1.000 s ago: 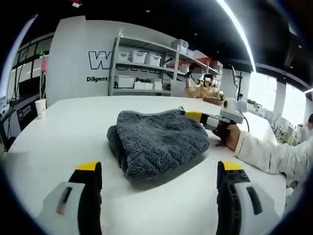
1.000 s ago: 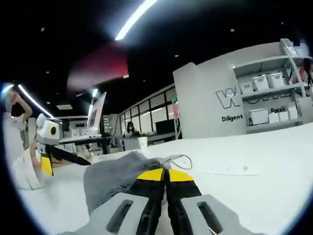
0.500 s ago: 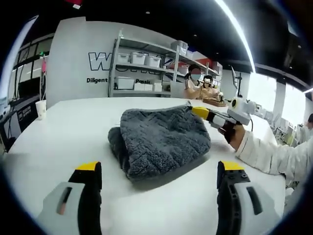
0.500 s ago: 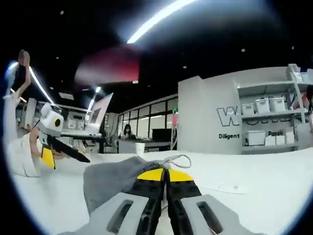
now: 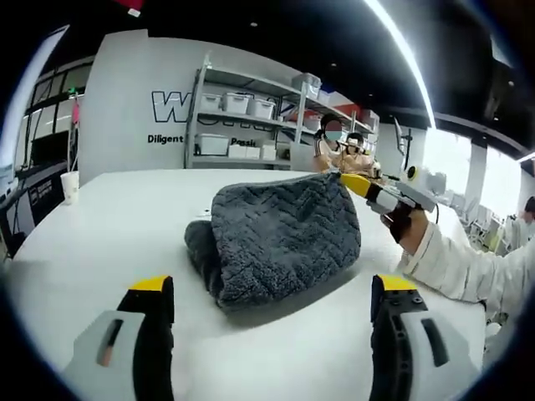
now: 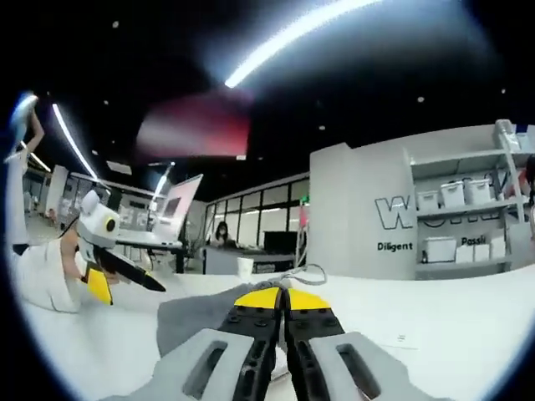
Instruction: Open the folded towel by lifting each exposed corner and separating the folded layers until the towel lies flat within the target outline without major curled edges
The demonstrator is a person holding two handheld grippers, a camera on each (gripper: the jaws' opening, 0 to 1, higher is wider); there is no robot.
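Item: grey towel (image 5: 280,238), folded, lying on the white table (image 5: 100,225) ahead of the left gripper (image 5: 272,292), whose jaws stand wide apart and hold nothing, apparently kept back in reserve. Right gripper (image 6: 281,297): jaws clamped on the towel's far top-layer corner, raised clear of the table so that layer stands up as a flap, probably to peel it from the folds beneath.

a dark grey, fluffy towel (image 5: 280,238) lies folded on the white table (image 5: 100,225), its top layer raised at the far right corner, bulky fold at left.
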